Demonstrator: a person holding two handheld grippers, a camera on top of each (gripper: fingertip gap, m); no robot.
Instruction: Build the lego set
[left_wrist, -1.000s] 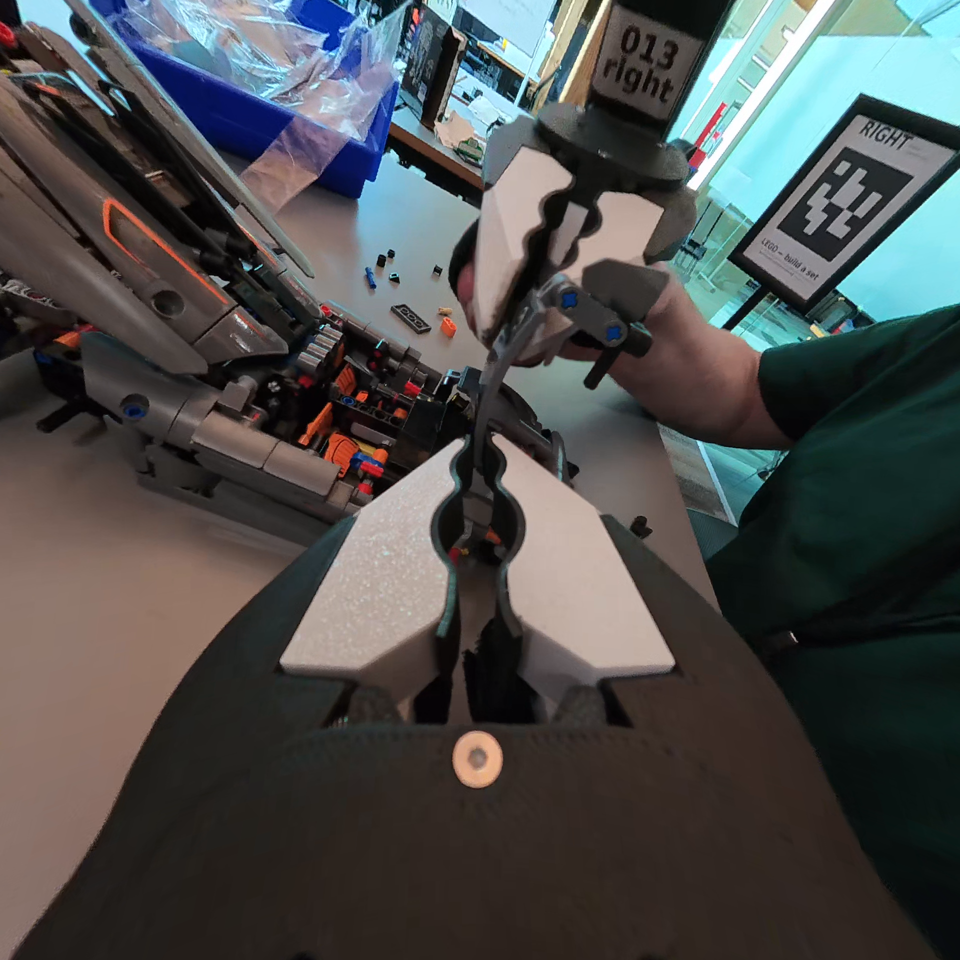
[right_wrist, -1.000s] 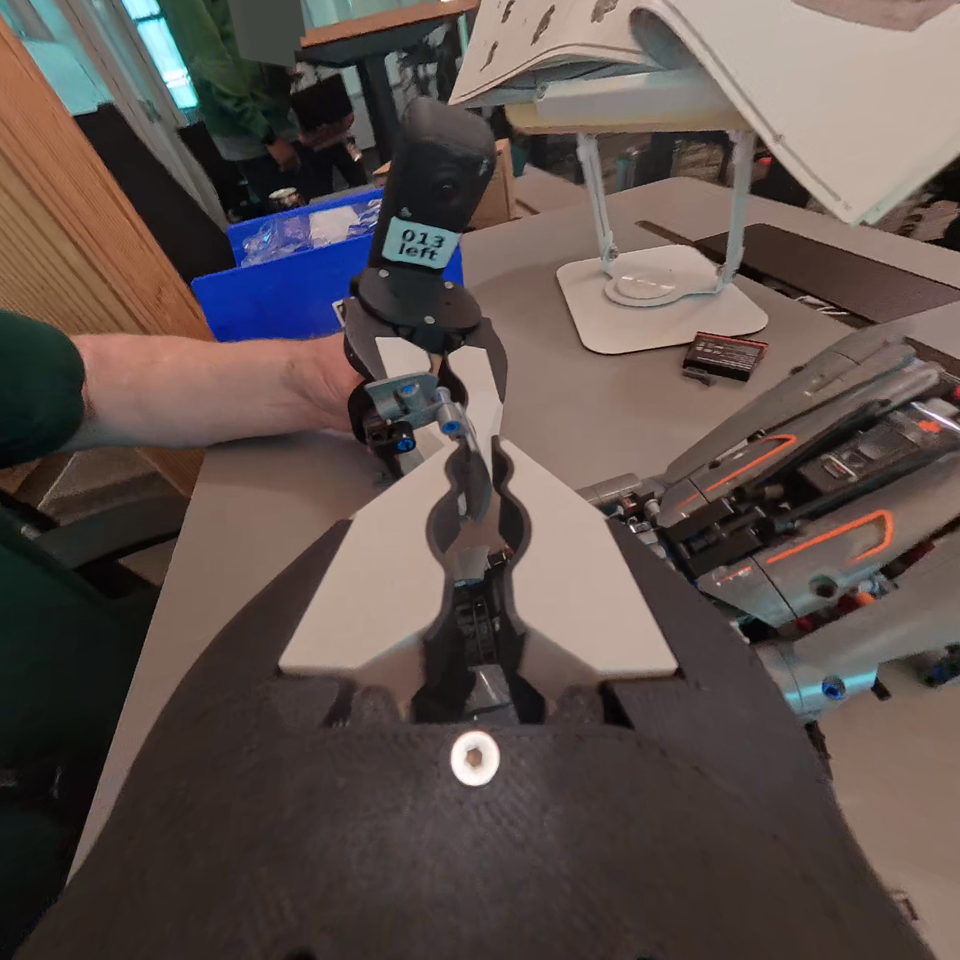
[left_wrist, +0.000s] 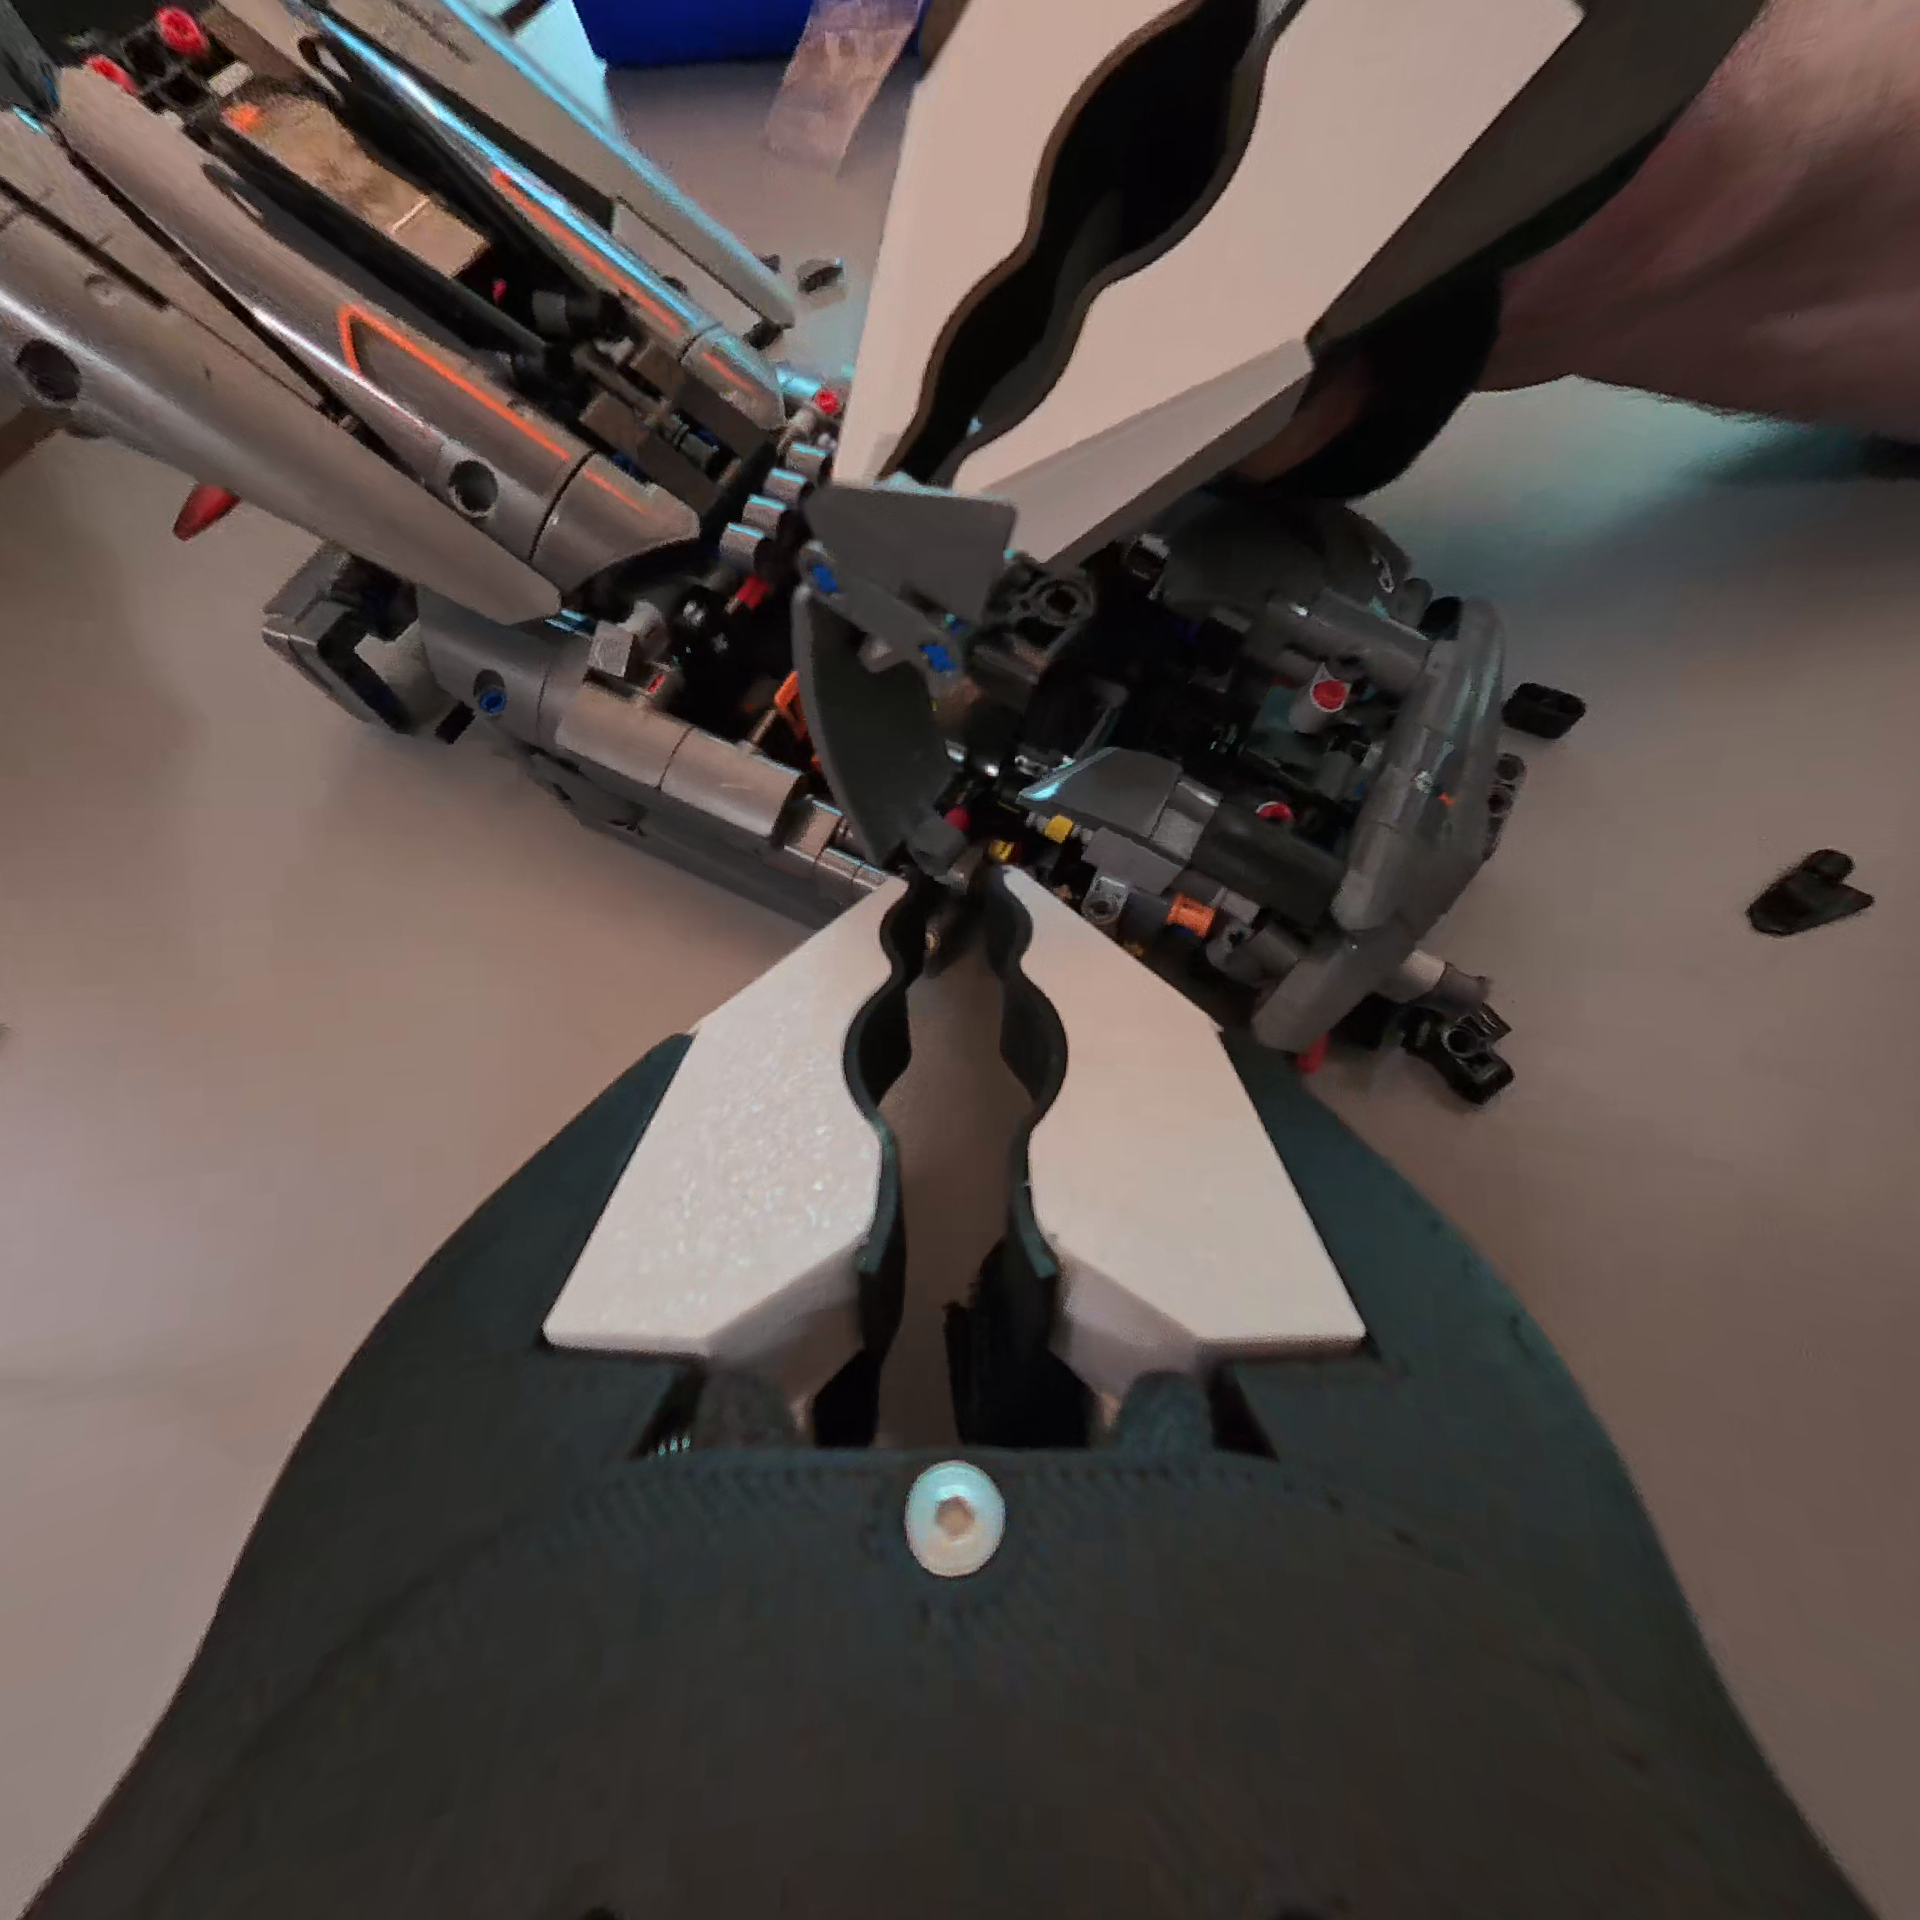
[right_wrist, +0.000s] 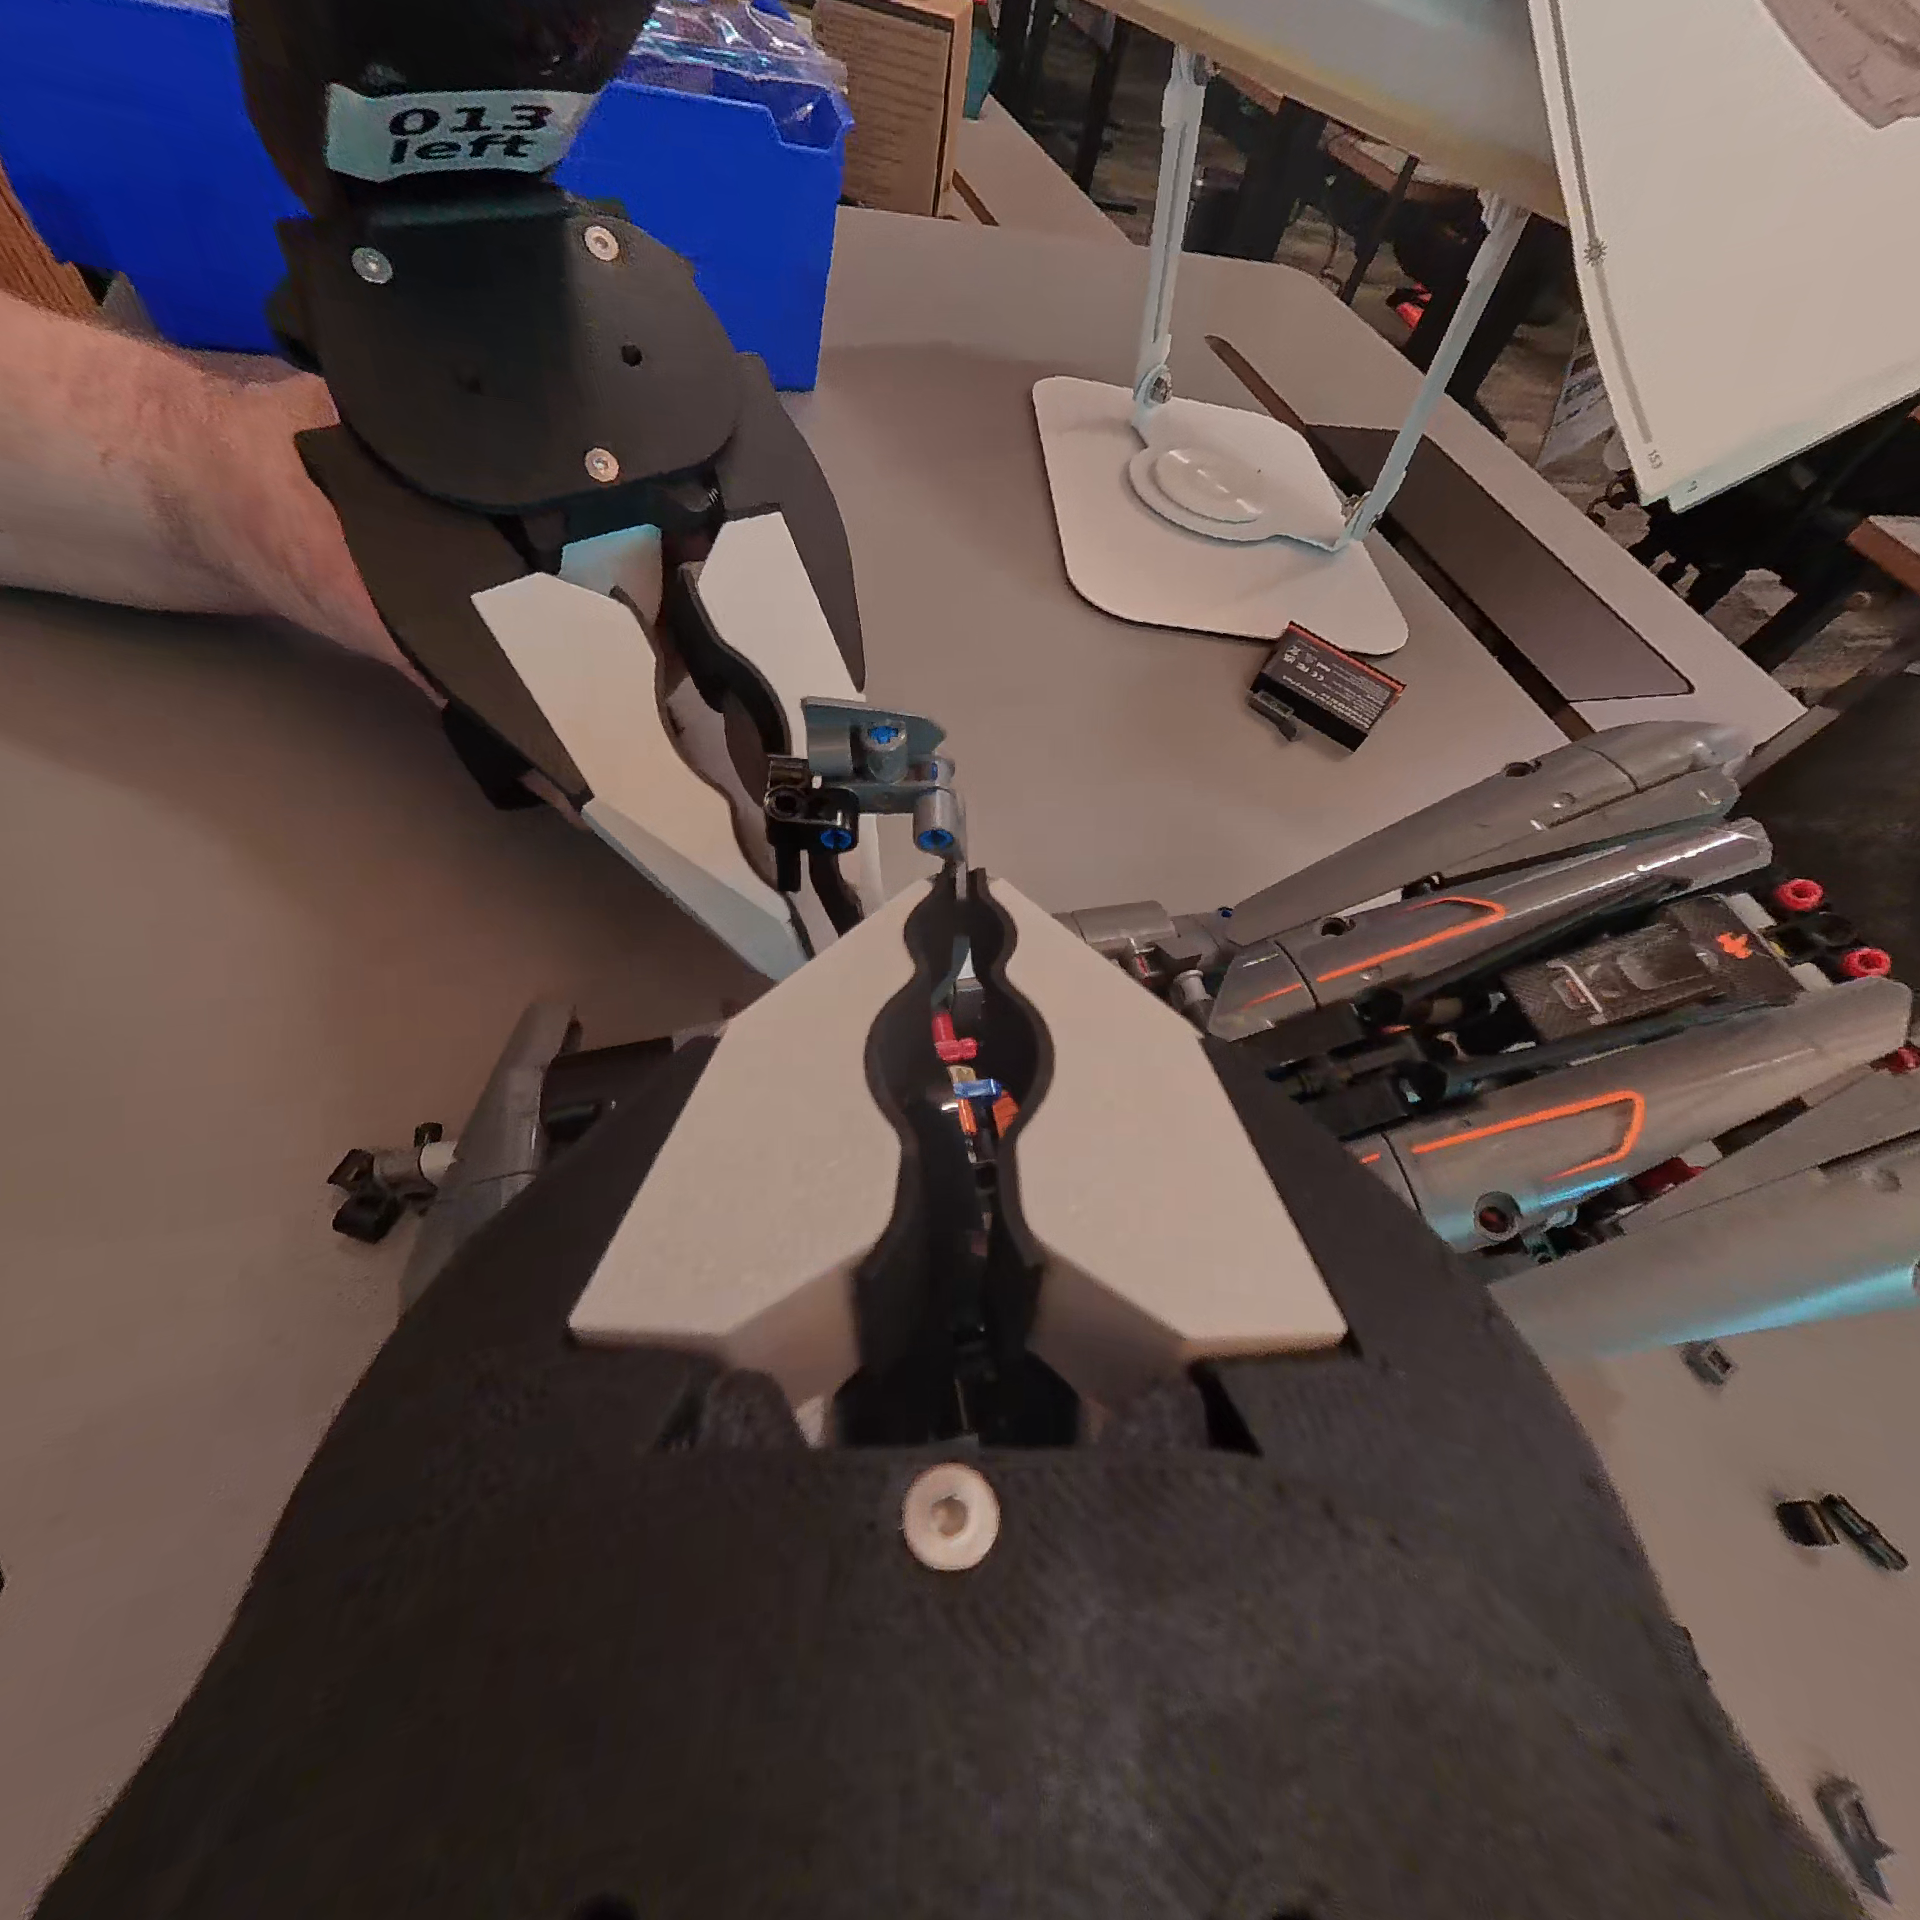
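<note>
Above the lego model (left_wrist: 1195, 727), left gripper (left_wrist: 951, 894) and right gripper (right_wrist: 961, 883) tip-to-tip, both clamping one grey panel piece (left_wrist: 873, 686).

The left tongs (left_wrist: 951, 899) pinch the lower tip of a curved grey panel piece (left_wrist: 873, 707), while the right tongs (left_wrist: 894, 488) grip its upper end from above. Just behind it, the grey and orange model (left_wrist: 436, 416) lies on the bench (left_wrist: 260, 1039), with small black parts (left_wrist: 1808, 891) at the right.
</note>
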